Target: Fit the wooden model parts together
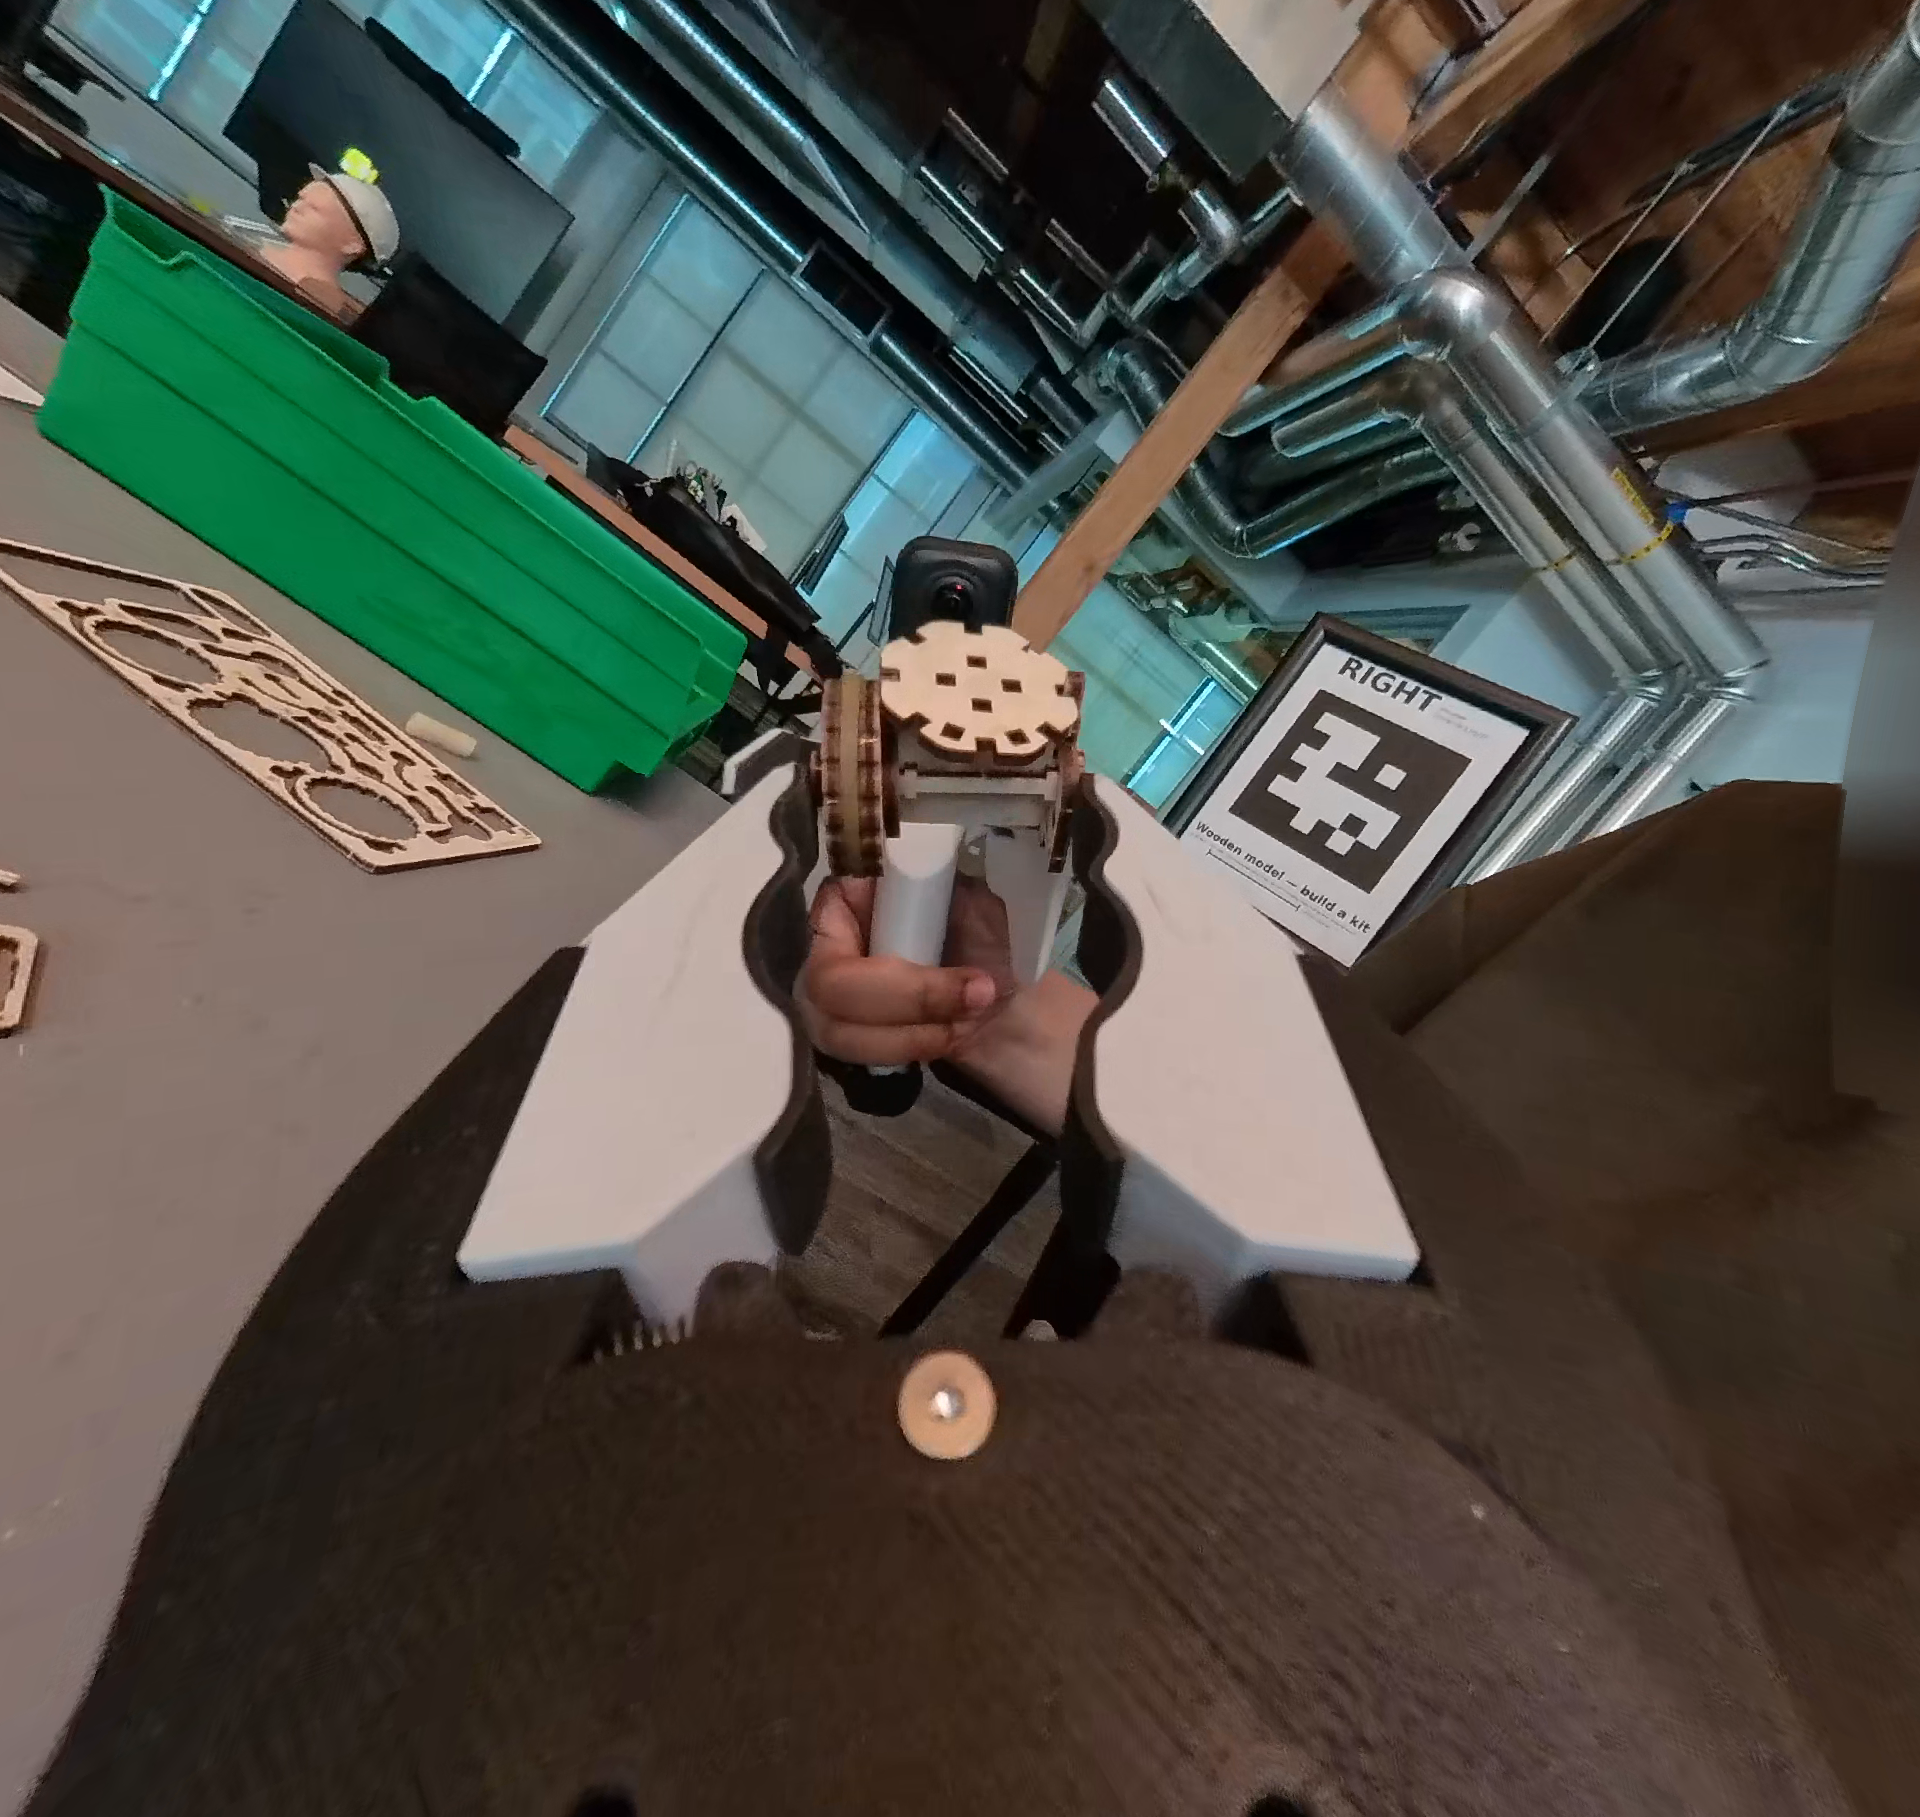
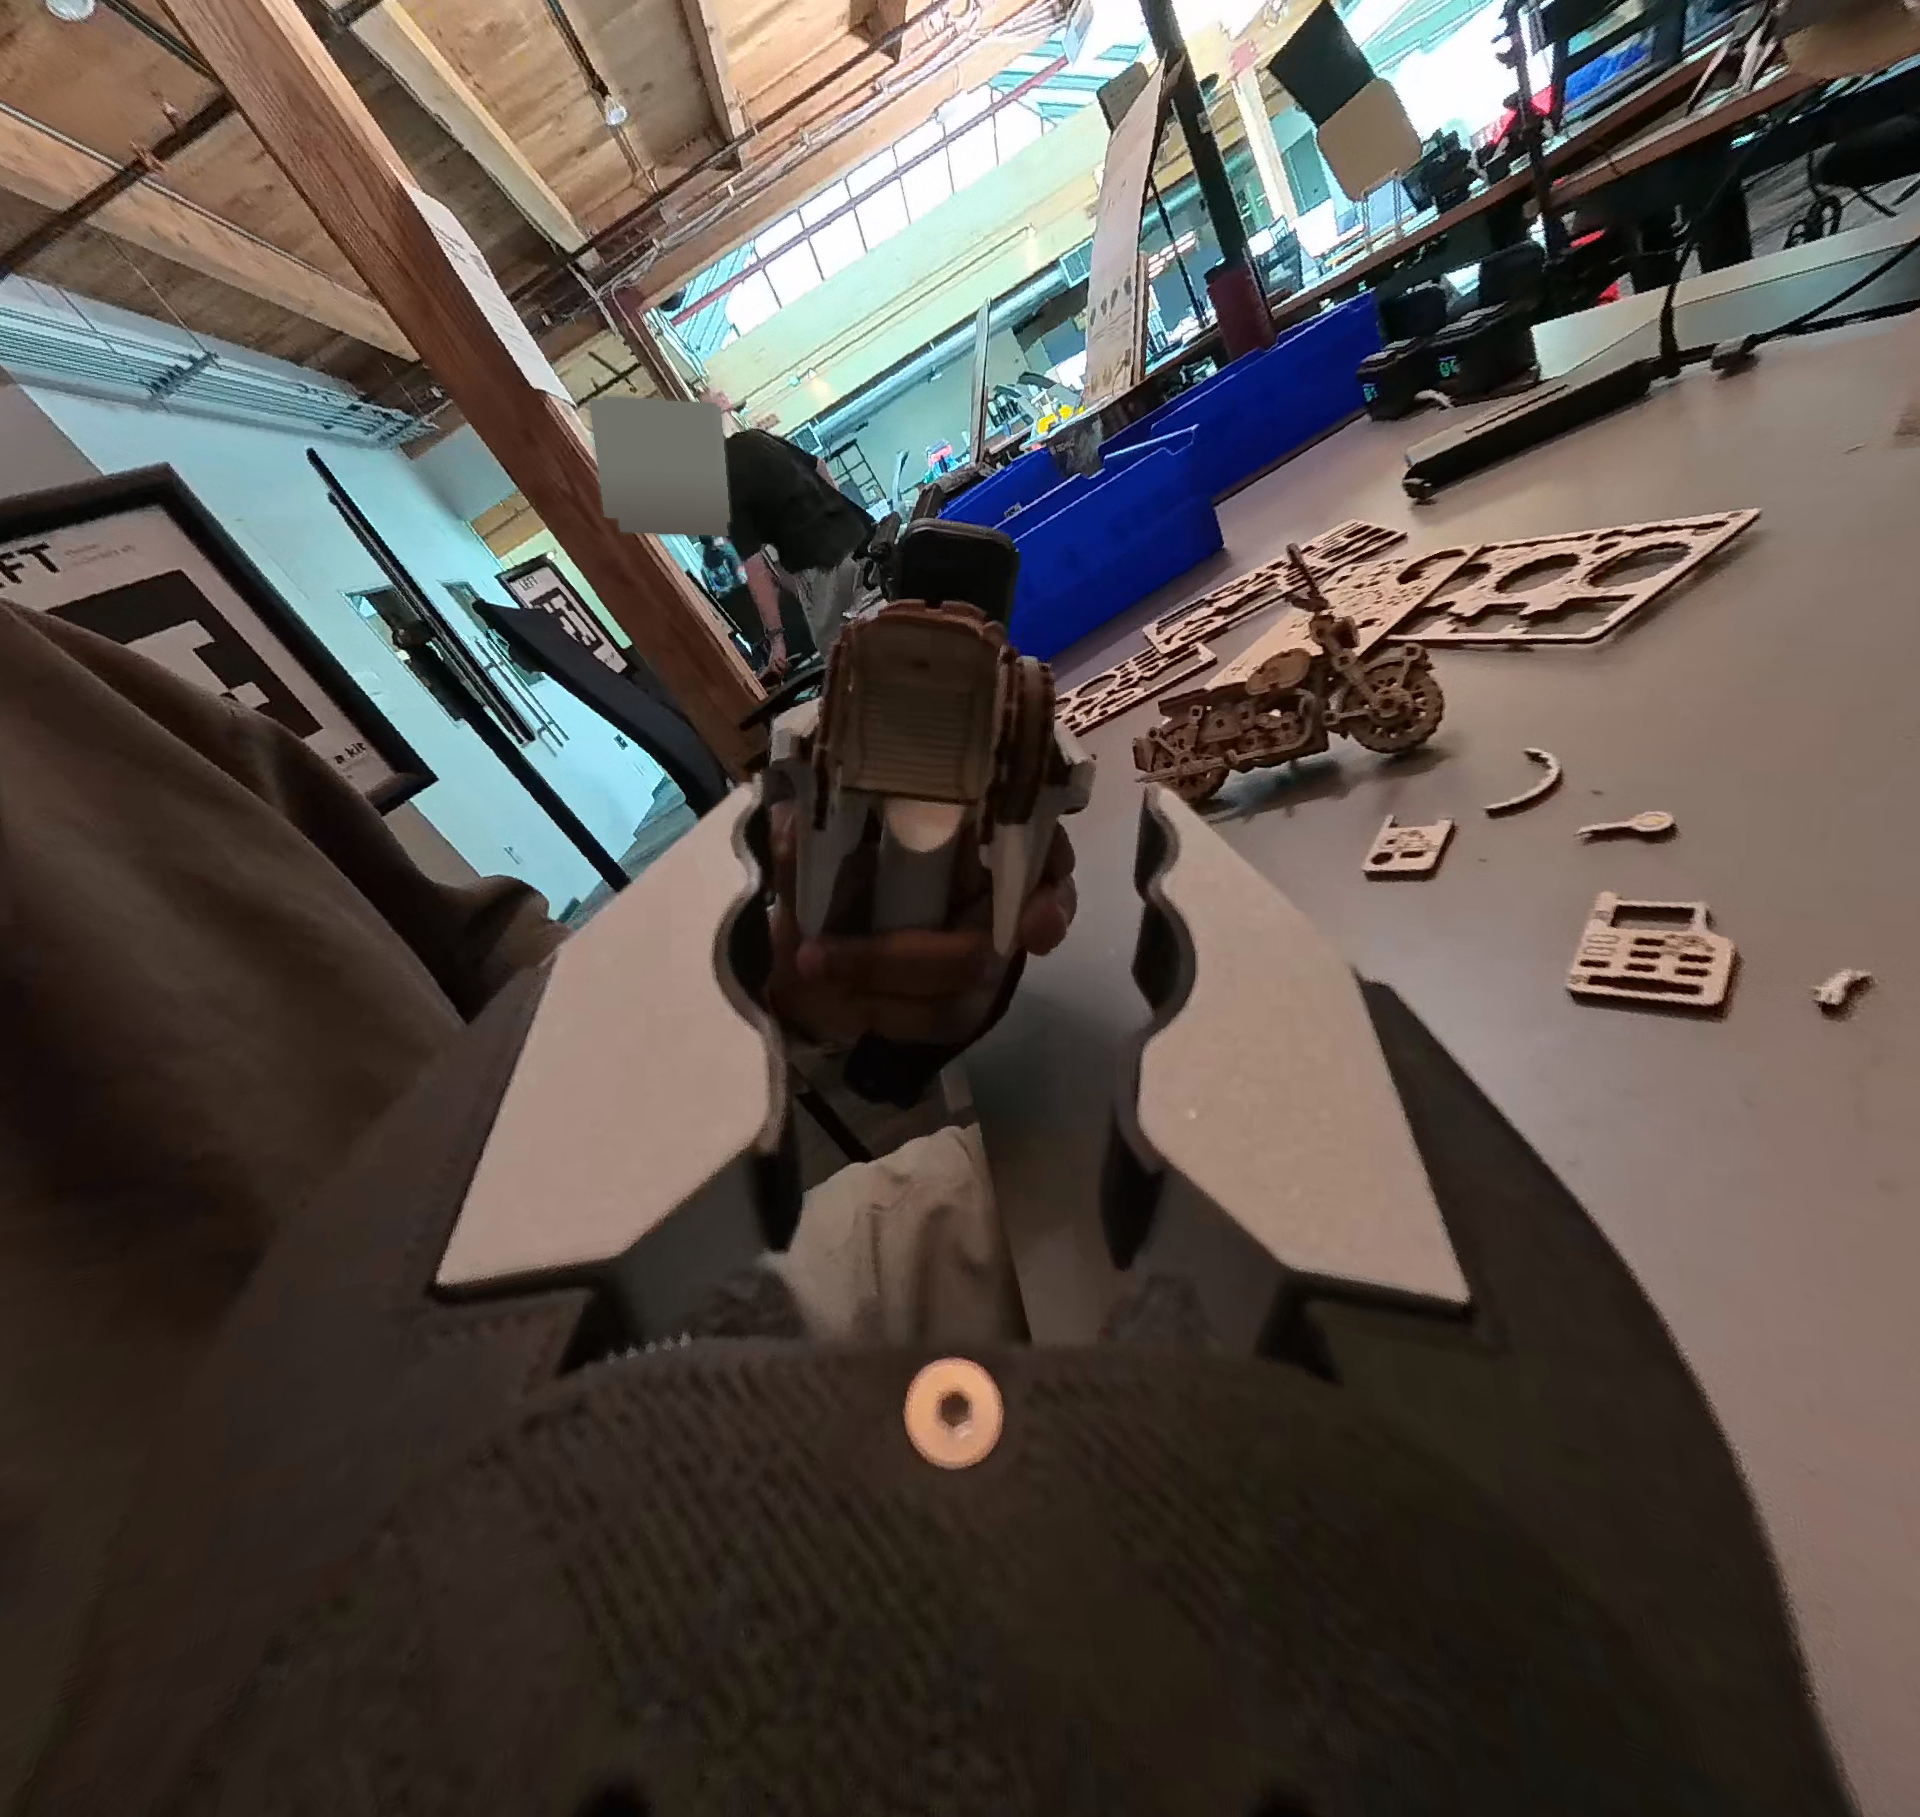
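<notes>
A wooden sub-assembly (image 1: 966, 728), with a notched round disc on top and a wheel on its left side, sits between the tips of my left gripper (image 1: 945, 806), which is shut on its sides. In the right wrist view the same part (image 2: 914, 728) shows a ribbed panel, clamped by the left gripper's grey fingers (image 2: 816, 837). My right gripper (image 2: 951, 822) is open, its tips on either side of the part with a gap on the right. A built wooden motorcycle (image 2: 1288, 718) stands on the grey table (image 2: 1558, 1144).
Punched-out wooden sheets (image 2: 1455, 583) and several loose wooden pieces (image 2: 1652, 952) lie to the right. Blue bins (image 2: 1101, 520) stand behind them. A green bin (image 1: 364, 520), another sheet (image 1: 260, 718) and a framed sign (image 1: 1361, 780) are nearby. A person (image 2: 790, 520) stands far behind. The grippers are tip to tip, or close to it. The built wooden motorcycle (image 2: 1288, 718) is about 20 cm from both grippers' fingertips.
</notes>
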`<state>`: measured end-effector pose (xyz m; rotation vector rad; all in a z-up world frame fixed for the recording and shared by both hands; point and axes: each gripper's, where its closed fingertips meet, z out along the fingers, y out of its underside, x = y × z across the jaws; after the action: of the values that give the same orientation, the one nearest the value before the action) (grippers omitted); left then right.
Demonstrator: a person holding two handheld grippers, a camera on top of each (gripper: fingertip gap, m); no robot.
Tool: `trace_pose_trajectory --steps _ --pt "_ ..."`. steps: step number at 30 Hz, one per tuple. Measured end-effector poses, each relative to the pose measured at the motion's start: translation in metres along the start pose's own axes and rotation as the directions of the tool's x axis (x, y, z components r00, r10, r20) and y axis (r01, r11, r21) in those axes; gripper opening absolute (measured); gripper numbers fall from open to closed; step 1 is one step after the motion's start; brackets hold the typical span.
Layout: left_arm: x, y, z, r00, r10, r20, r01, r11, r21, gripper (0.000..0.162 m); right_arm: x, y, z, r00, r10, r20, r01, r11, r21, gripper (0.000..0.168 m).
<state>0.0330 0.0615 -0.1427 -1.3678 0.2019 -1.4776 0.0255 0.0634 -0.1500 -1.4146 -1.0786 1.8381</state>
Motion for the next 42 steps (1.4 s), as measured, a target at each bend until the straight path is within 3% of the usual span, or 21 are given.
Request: trace_pose_trajectory --steps 11,28,35,39,42 --pt "-0.005 0.005 0.001 1.0 -0.006 0.023 0.007 1.0 -0.013 0.047 -0.001 0.001 0.0 1.0 -0.027 0.002 0.027 1.0 -0.002 0.043" --pt "-0.009 0.001 0.001 0.998 0.012 0.069 -0.014 1.0 0.023 0.056 0.001 -0.004 -0.001 0.998 -0.056 -0.032 0.057 0.998 0.018 0.041" --pt "-0.005 0.002 0.001 0.999 0.024 0.04 -0.025 0.999 0.03 0.049 0.0 -0.003 0.0 0.997 -0.064 -0.034 0.065 0.998 0.014 0.041" --pt "-0.005 0.0 0.0 1.0 -0.022 0.007 0.022 0.998 0.052 0.048 0.0 -0.004 0.0 0.997 -0.068 -0.034 0.069 0.997 0.023 0.042" --pt "-0.003 -0.007 -0.004 0.994 -0.093 -0.049 0.098 0.989 0.108 0.049 -0.002 -0.009 -0.002 0.997 -0.073 -0.035 0.075 0.995 0.058 0.054"
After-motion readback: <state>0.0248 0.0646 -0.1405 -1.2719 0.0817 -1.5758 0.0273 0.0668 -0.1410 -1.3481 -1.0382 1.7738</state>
